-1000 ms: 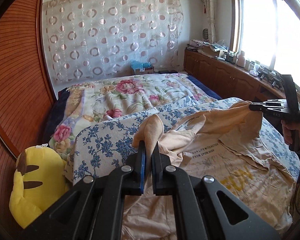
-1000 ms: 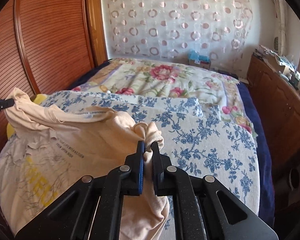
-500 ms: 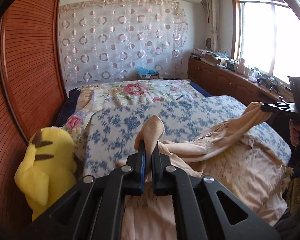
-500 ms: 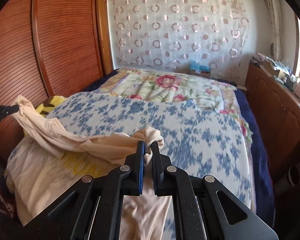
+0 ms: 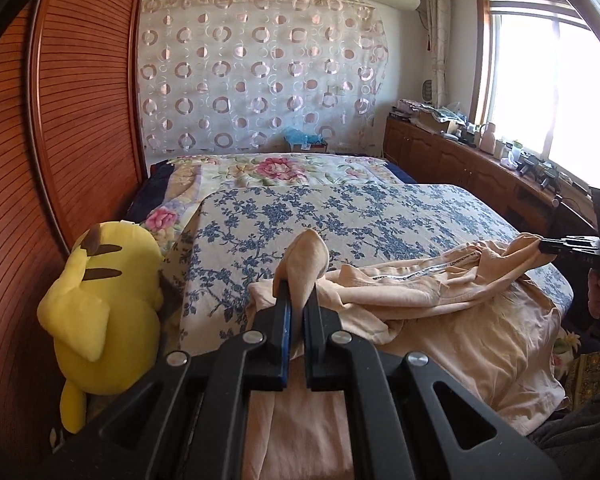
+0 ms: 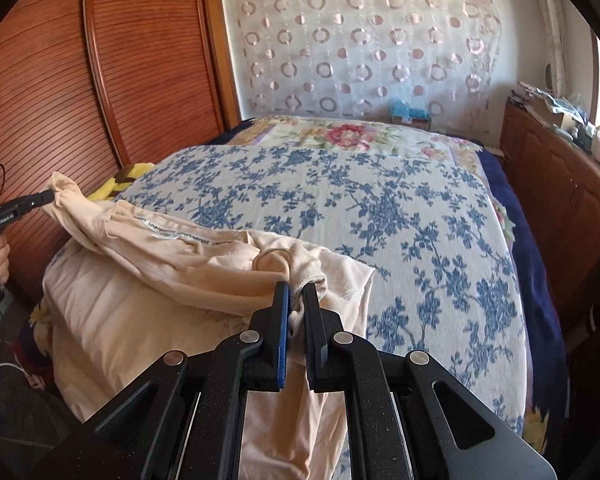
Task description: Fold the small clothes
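Observation:
A peach T-shirt [image 5: 452, 312] lies bunched at the near end of the bed and hangs over its edge. My left gripper [image 5: 298, 292] is shut on one corner of it, and a tuft of cloth sticks up between the jaws. My right gripper [image 6: 294, 296] is shut on the other corner of the T-shirt [image 6: 172, 280]. Each gripper shows in the other's view, the right one [image 5: 548, 245] at far right and the left one [image 6: 46, 197] at far left. The shirt stretches between them in a rumpled band.
The bed has a blue-flowered sheet [image 6: 380, 208] and a rose-patterned quilt [image 5: 284, 170] behind it. A yellow plush toy [image 5: 104, 308] sits against the wooden wardrobe [image 5: 80, 120] at left. A wooden cabinet [image 5: 460, 164] with clutter runs under the window at right.
Both grippers have pulled back toward the foot of the bed with the shirt in them. The shirt has slid off most of the blue sheet and now hangs over the near edge.

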Tool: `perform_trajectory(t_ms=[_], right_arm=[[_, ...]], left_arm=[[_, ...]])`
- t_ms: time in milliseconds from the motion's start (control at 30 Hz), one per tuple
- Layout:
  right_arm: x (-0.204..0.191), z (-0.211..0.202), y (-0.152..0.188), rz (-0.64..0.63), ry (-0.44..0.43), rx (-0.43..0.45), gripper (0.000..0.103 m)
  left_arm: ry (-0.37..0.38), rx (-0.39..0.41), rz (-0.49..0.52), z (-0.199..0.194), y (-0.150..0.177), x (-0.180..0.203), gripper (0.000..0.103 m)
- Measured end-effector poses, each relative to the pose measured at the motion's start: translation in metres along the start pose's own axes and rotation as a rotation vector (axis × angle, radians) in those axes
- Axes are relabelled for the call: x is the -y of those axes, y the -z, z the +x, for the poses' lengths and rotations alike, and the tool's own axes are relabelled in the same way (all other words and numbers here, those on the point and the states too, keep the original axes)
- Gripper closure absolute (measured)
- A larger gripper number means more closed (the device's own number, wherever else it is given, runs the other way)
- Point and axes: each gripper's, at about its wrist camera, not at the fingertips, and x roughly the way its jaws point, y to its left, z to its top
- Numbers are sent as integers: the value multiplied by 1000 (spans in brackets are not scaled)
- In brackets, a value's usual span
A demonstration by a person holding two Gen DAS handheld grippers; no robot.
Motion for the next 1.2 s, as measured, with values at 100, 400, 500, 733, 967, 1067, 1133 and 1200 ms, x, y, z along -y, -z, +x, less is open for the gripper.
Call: perform_trajectory(t_ms=[100, 400, 500, 733, 967, 1067, 1133, 1200], right_arm=[[-2, -7, 5, 3, 0, -7, 99], [-20, -15, 38, -68, 26, -136, 99], [-21, -8, 51, -51, 25, -164, 99], [-14, -2, 57, -16, 30, -186, 94], [-2, -21, 33, -46, 136, -102, 58], [9, -18, 22, -41, 173, -75, 49], [16, -9, 16, -26, 164, -75, 45], [22, 3, 13, -12, 155, -82, 45]], left_arm=[[-2, 3, -32, -8, 7, -7, 101], [-11, -62, -107, -8, 37, -25, 101], [-20, -89, -119, 0, 42, -27, 100], [-26, -48, -98, -7, 29, -28, 61], [-51, -34, -87, 1, 11, -40, 45], [-72, -55, -75, 19, 2, -45, 45], [-67, -75, -73, 34, -3, -49, 45], [-85, -99, -66, 51, -7, -53, 45]])
